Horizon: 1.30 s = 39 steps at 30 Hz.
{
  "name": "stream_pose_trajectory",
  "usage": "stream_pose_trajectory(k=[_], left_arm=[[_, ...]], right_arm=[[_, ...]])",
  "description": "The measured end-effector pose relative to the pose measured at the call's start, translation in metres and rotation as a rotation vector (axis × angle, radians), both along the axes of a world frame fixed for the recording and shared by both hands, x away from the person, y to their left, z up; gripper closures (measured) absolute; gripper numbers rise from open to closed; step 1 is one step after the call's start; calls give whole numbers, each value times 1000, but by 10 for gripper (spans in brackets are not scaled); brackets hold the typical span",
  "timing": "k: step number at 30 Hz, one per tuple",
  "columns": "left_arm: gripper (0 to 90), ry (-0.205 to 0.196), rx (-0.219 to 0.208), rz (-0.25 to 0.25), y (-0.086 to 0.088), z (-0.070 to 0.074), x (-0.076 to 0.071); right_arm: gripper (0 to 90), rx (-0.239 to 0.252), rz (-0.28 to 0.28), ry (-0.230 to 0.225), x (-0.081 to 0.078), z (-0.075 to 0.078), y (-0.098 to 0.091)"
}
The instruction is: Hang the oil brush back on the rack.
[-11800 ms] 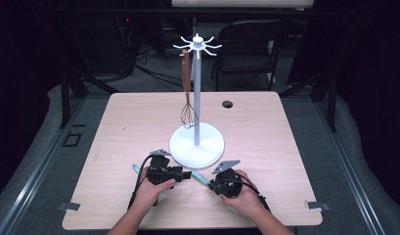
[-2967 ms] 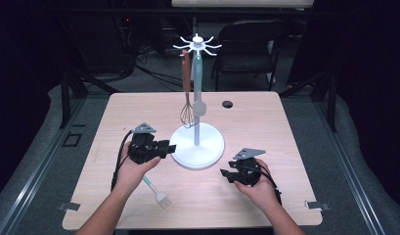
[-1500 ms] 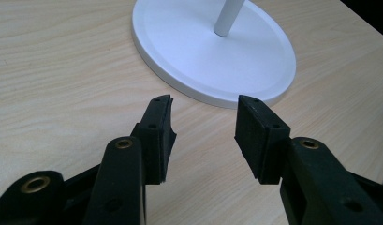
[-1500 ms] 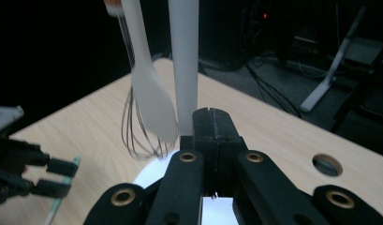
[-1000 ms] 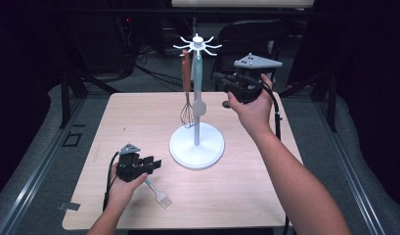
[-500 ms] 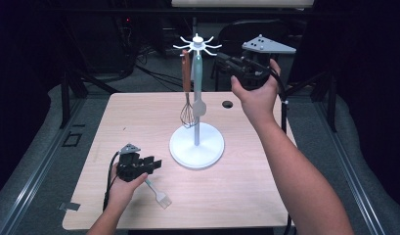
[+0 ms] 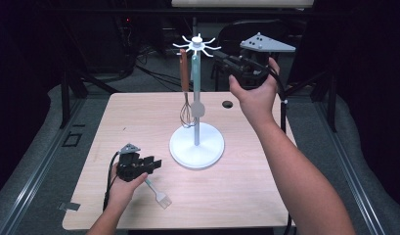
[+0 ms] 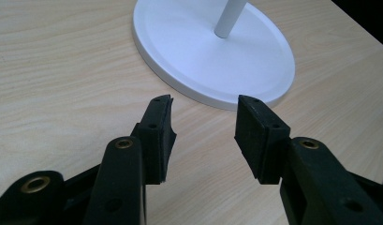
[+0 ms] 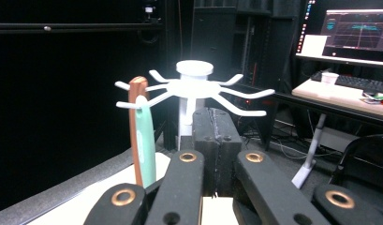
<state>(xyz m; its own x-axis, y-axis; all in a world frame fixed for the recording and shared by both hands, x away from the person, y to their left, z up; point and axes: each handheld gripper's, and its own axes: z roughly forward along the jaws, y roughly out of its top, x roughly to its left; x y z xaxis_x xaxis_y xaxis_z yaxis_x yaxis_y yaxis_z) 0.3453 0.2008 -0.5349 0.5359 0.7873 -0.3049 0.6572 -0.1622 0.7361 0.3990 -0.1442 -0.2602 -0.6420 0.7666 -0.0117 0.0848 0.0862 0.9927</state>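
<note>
High view: right gripper [image 7: 222,56] higher at the rack [image 7: 196,45] top than a second ago.
Its fingers are pressed together, empty; left gripper [image 7: 156,163] unmoved on the desk [image 7: 246,181], fingers wide, spatula [image 7: 157,192] beside it.

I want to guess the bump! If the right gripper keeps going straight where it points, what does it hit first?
Probably the rack's white post just under the hook ring. The right gripper has shut jaws aimed at it, though how far off it is can't be told.

Black tool [image 7: 156,163], brass screws, apparently sleeveless arms.
</note>
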Motion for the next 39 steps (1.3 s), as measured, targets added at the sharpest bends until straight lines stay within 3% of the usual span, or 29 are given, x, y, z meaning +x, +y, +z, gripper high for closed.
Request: stream_pose_trajectory(k=[15,29,39], left_arm=[[564,-4,7,-1,1,0,0],[564,-6,1,4,2,0,1],[565,-6,-4,14,4,1,1]], right_arm=[[900,-34,46,-27,-8,0,24],[900,-60,38,-16,-7,-4,27],[900,-79,42,27,-9,-28,27]])
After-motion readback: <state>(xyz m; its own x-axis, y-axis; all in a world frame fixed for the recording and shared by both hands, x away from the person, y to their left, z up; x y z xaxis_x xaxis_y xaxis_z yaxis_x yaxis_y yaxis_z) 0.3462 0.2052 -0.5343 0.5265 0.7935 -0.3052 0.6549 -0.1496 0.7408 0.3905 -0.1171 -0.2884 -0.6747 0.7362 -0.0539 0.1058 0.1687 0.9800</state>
